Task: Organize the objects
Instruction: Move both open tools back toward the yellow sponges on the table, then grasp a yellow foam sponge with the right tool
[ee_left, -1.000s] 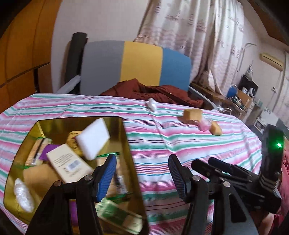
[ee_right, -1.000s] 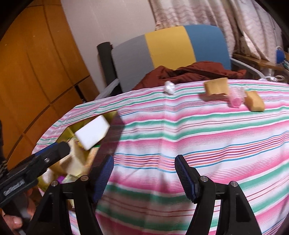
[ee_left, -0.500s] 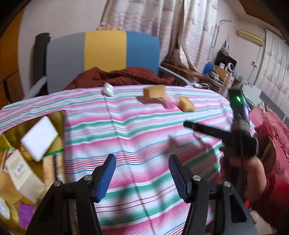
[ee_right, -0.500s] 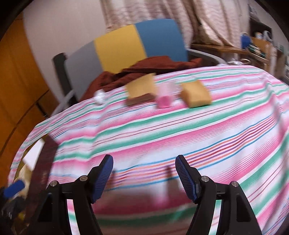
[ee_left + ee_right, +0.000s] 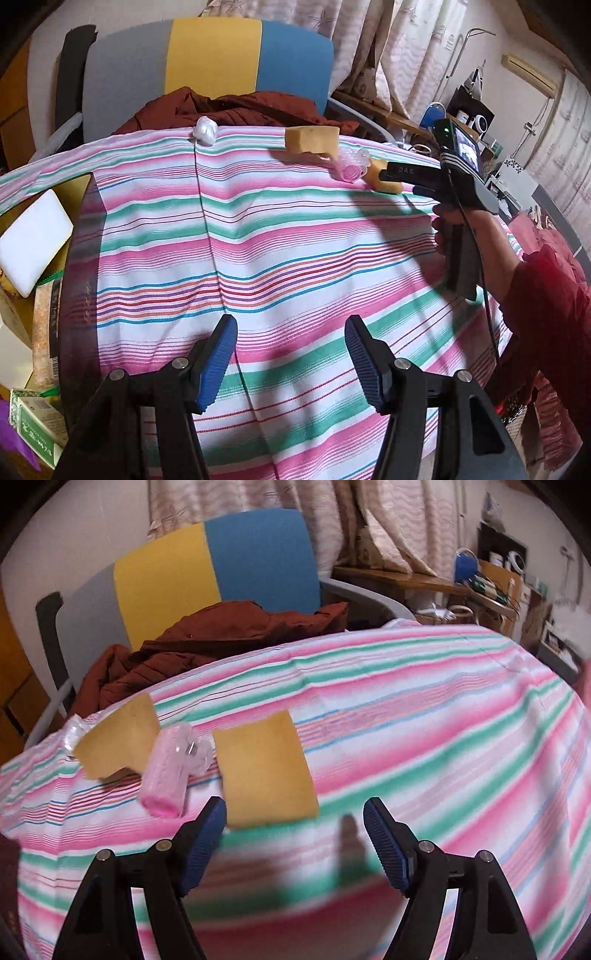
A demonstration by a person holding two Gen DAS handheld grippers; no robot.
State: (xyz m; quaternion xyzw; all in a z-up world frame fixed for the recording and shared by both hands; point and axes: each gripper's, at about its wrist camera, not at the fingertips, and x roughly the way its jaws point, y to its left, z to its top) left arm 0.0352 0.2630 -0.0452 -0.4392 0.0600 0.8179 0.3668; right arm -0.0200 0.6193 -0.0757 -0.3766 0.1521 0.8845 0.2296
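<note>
Right wrist view: my right claw (image 5: 295, 834) is opening, nothing between its jaws, just short of the yellow sponge (image 5: 264, 768) on the striped cloth (image 5: 424, 738); left claw (image 5: 290, 356) gapes empty

**Two black clamp-style grippers, blue pads, red sleeve**

Both grippers look like the same build: the left gripper (image 5: 290, 360) and right gripper (image 5: 294, 843) have black plastic arms with triangular cutouts, silver round screw heads at the pivots, and ribbed blue pads (image 5: 218, 363) on the fingers. Seen from the left wrist, the right unit has "DAS" lettering, a green light, a little screen and a thin black cable. The person wears a red sleeve (image 5: 543, 295).
</note>
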